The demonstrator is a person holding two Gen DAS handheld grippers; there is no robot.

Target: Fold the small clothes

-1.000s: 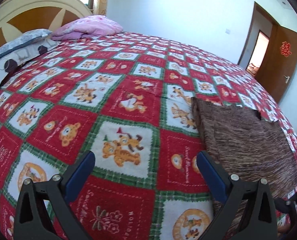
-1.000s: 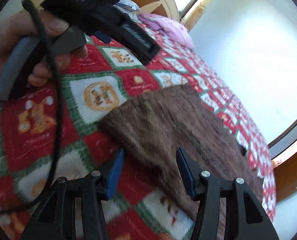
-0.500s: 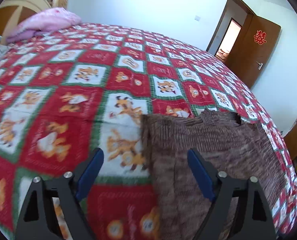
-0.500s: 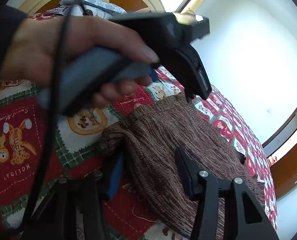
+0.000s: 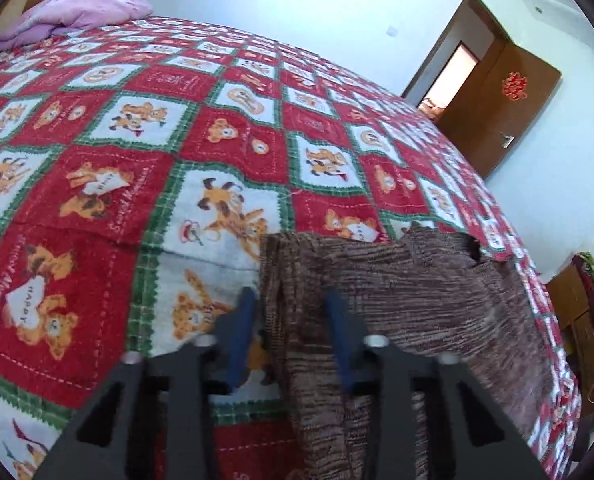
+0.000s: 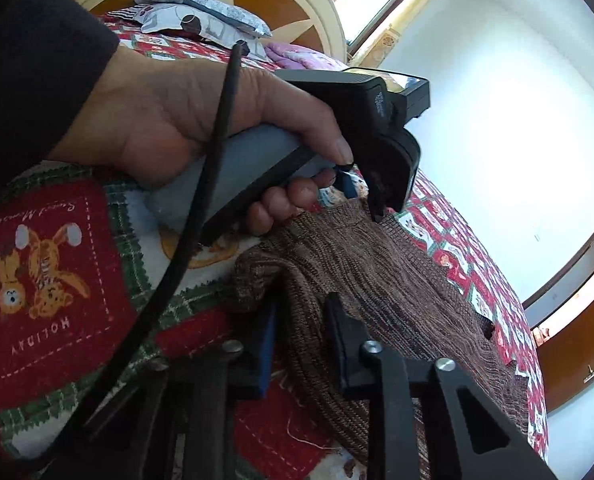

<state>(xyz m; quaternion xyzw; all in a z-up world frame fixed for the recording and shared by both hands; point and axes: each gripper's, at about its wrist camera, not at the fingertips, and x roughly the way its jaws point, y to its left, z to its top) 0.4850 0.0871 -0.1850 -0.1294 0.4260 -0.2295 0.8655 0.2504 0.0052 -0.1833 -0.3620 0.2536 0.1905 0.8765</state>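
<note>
Brown knit garment [image 5: 409, 304] lies flat on the bed's red teddy-bear quilt [image 5: 145, 168]. Left tongs [image 5: 291, 312] have just been closing and pinch its near left edge. Right tongs [image 6: 301, 320], also just closing, grip a bunched corner.

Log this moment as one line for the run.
left gripper: just closed on brown knit garment edge | right gripper: just closed on same edge | garment flat on bedspread

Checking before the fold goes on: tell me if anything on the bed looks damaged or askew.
The brown knit garment has a small dark gap, perhaps a hole, at its far edge, and bunches up where the left gripper and right gripper pinch it. Nothing else stands out.
</note>
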